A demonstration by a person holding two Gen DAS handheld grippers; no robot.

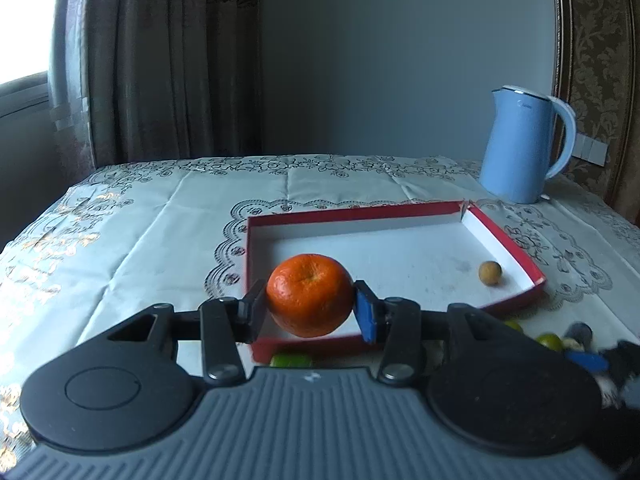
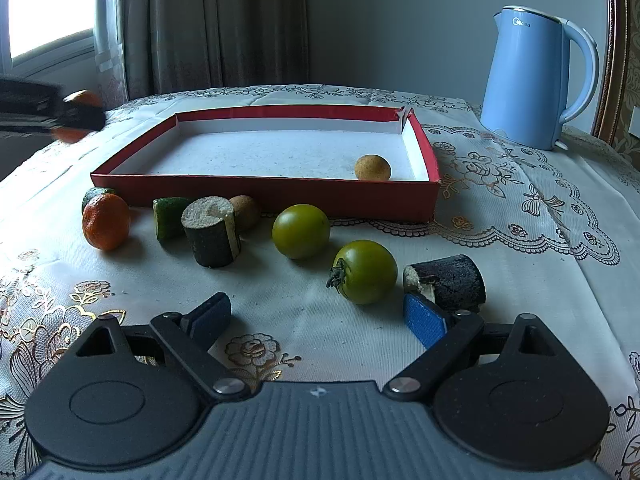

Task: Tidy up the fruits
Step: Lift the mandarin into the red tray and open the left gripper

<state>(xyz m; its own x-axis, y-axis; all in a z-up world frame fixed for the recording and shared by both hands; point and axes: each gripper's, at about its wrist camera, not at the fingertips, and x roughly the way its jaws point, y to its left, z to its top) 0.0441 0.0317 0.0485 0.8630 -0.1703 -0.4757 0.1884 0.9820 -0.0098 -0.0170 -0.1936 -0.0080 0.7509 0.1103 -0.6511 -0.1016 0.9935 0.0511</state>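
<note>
Left wrist view: I see my left gripper (image 1: pixel 310 312) clenched on an orange (image 1: pixel 310 295), a pad pressing each side, held above the near edge of the box (image 1: pixel 505 240).
Orange: clear of the worktop (image 1: pixel 132 240), stem dimple facing up.
Box: red outside, white inside, shallow, open-topped; one small tan fruit (image 1: pixel 490 274) lies near its right wall.
Right gripper: my right gripper (image 2: pixel 318 322) stands released, nothing between its pads, low over the cloth.
Nearest to it: a dark cut piece (image 2: pixel 446 282) lies just beyond the blue pad (image 2: pixel 425 323); I cannot tell whether they touch.
Loose fruit: two green tomatoes (image 2: pixel 301 231) (image 2: pixel 365 272), a second orange (image 2: pixel 106 221), a green piece (image 2: pixel 168 218) and an upright cut cylinder (image 2: pixel 212 232) sit before the box.
Kettle: a blue kettle (image 2: pixel 534 76) stands at the far right, apart from the box.
</note>
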